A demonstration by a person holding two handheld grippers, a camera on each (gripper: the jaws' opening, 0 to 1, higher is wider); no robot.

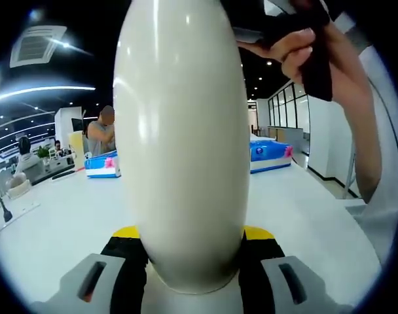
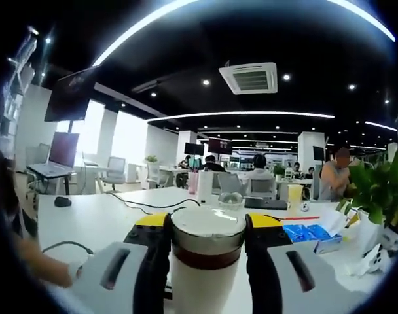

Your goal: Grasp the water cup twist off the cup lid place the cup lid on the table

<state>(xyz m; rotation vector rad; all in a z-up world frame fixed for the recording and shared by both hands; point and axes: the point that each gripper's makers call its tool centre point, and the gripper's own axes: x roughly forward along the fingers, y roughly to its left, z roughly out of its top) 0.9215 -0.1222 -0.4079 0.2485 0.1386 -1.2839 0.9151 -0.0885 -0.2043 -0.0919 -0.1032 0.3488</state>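
Observation:
The white water cup [image 1: 182,144] stands tall between the black, yellow-tipped jaws of my left gripper [image 1: 189,252], which is shut on its lower body. At the upper right a hand holds my right gripper [image 1: 310,46] near the cup's top. In the right gripper view the cup's top end rises between the jaws: a white lid [image 2: 209,226] above a brown band [image 2: 207,257]. My right gripper [image 2: 207,235] is shut around it, both jaws pressing on the sides of the lid.
A white table [image 1: 61,216] spreads below with blue boxes [image 1: 270,156] at its far side and a person [image 1: 102,134] behind. Cables [image 2: 146,204], a mouse [image 2: 63,201], a blue packet [image 2: 310,234] and a green plant [image 2: 379,190] lie around.

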